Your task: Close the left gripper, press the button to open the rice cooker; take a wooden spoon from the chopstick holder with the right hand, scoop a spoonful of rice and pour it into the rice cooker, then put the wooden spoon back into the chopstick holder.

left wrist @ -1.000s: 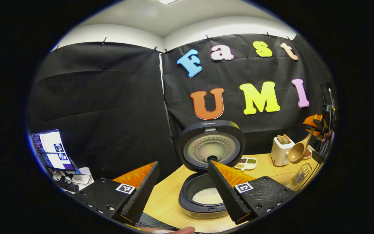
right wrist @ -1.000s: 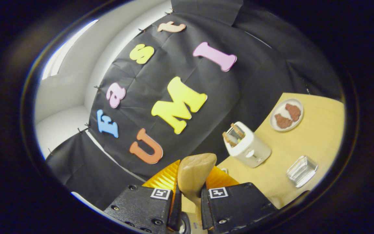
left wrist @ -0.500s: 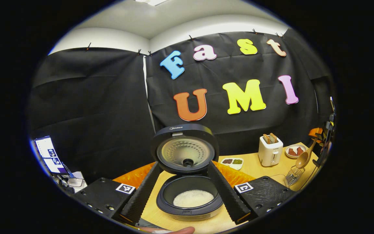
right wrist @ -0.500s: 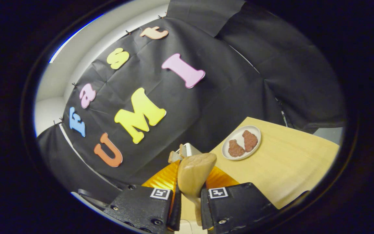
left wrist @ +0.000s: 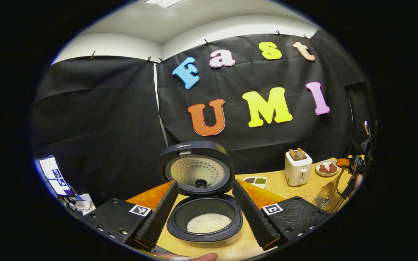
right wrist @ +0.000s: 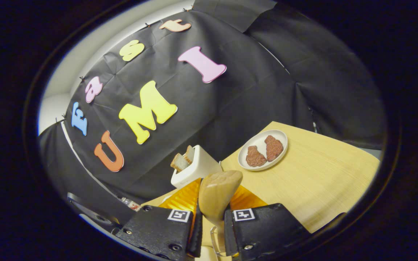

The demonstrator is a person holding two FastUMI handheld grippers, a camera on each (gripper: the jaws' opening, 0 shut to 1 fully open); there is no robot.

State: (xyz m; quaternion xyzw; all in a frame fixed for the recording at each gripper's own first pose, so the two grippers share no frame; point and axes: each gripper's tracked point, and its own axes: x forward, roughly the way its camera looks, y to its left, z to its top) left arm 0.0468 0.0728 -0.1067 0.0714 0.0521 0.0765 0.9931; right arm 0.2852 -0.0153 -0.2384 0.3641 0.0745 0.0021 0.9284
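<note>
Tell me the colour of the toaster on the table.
White; the toaster shows best in the left gripper view.

The rice cooker (left wrist: 203, 203) has a matt dark plastic shell, and the inside of its raised lid (left wrist: 195, 171) is a dull, dimpled metal plate, while the rice in the pot (left wrist: 209, 222) looks white and grainy. The wooden spoon (right wrist: 217, 195) is pale, smooth wood with a soft sheen, and the table (right wrist: 318, 181) is light wood-grain with a matt face. The toaster (left wrist: 297, 169) is smooth white plastic, the chopstick holder (left wrist: 323, 198) is shiny metal wire, the plate (right wrist: 265, 149) is glossy white, and the booth wall (left wrist: 100, 116) is creased matt black cloth.
</note>
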